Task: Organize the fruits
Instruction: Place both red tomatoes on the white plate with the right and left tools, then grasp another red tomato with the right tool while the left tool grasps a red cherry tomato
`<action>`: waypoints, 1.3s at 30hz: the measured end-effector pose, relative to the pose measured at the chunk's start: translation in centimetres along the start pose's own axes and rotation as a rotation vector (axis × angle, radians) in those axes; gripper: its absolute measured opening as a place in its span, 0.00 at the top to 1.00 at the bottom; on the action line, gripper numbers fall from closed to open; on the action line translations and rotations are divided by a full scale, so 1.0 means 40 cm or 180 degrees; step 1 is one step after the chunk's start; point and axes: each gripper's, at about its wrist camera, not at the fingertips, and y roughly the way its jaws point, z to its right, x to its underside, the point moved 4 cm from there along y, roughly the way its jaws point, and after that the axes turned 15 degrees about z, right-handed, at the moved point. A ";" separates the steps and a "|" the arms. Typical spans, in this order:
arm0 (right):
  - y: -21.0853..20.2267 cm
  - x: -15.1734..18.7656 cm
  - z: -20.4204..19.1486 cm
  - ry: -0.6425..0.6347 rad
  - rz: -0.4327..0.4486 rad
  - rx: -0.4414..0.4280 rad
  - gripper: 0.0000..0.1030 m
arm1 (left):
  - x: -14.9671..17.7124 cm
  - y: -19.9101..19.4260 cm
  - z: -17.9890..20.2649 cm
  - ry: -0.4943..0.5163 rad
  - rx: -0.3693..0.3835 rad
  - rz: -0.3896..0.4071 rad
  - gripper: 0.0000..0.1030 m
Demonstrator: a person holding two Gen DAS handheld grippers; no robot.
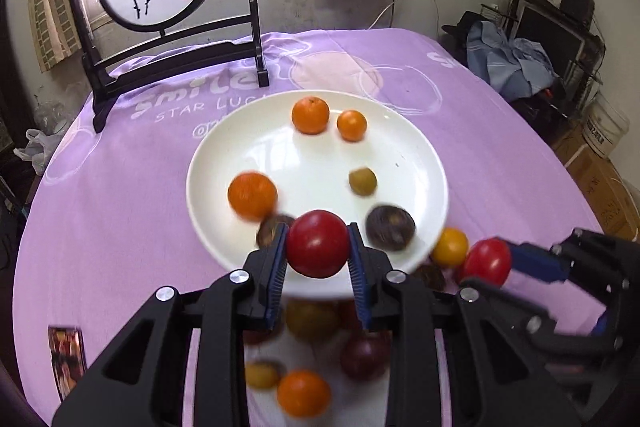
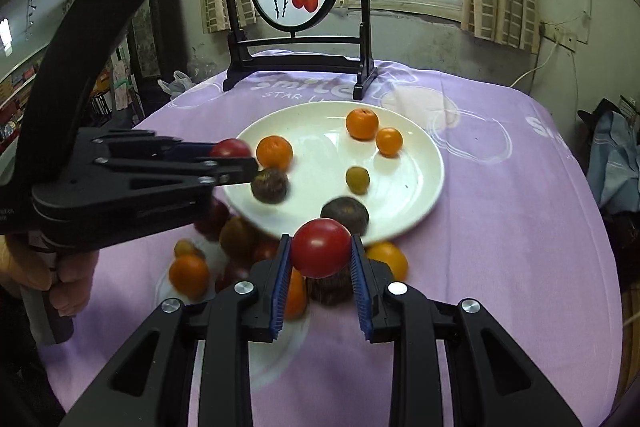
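Left hand-held gripper (image 1: 318, 247) clamps a round red tomato (image 1: 318, 243) over the white ceramic plate's (image 1: 320, 163) near rim; right hand-held gripper (image 2: 322, 251) grips another red tomato (image 2: 321, 247) just short of it. Lilac tablecloth (image 2: 500, 227) reads "Smile" and "STAR LUC…".

A glossy white plate (image 1: 420, 163) (ceramic-looking) sits on a matt purple cloth (image 1: 120, 211).
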 end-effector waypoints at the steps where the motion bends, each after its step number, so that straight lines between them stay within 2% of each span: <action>1: 0.023 -0.001 0.002 0.0005 -0.0043 0.0002 0.72 | -0.009 0.023 -0.004 0.0005 -0.0053 -0.0026 0.73; 9: 0.158 0.014 -0.010 -0.0023 -0.0311 -0.0051 0.69 | -0.013 0.173 -0.035 -0.0032 -0.0167 -0.0302 0.71; 10: 0.167 0.013 -0.012 -0.0022 -0.0309 -0.0052 0.67 | -0.012 0.179 -0.034 -0.0007 -0.0174 -0.0297 0.67; 11: 0.171 0.010 -0.015 -0.0007 -0.0304 -0.0059 0.61 | -0.014 0.182 -0.032 0.0020 -0.0181 -0.0278 0.57; 12: 0.170 0.007 -0.016 0.0019 -0.0274 -0.0046 0.51 | -0.017 0.180 -0.031 0.0045 -0.0194 -0.0240 0.52; 13: 0.166 0.002 -0.017 0.0048 -0.0232 -0.0035 0.49 | -0.021 0.175 -0.030 0.0062 -0.0209 -0.0196 0.42; 14: 0.162 -0.001 -0.019 0.0056 -0.0227 -0.0052 0.49 | -0.026 0.164 -0.028 0.0073 -0.0229 -0.0133 0.35; 16: 0.149 -0.003 -0.026 0.0042 -0.0218 -0.0075 0.50 | -0.034 0.137 -0.026 0.0093 -0.0260 -0.0030 0.31; 20: 0.096 0.006 -0.026 -0.0017 -0.0195 -0.0059 0.50 | -0.031 0.073 -0.030 0.0090 -0.0237 0.0078 0.29; 22: 0.062 0.017 -0.018 -0.0006 -0.0185 -0.0023 0.48 | -0.021 0.036 -0.038 0.0059 -0.0247 0.0123 0.25; 28: -0.036 0.070 0.022 0.0187 -0.0157 0.0072 0.48 | 0.038 -0.073 -0.052 0.0048 -0.0253 0.0223 0.18; 34: -0.107 0.157 0.047 0.0455 -0.0202 0.0137 0.47 | 0.139 -0.148 -0.065 0.0060 -0.0267 0.0147 0.17; 39: -0.132 0.219 0.032 0.0483 -0.0323 0.0121 0.47 | 0.222 -0.184 -0.085 -0.0031 -0.0261 0.0026 0.17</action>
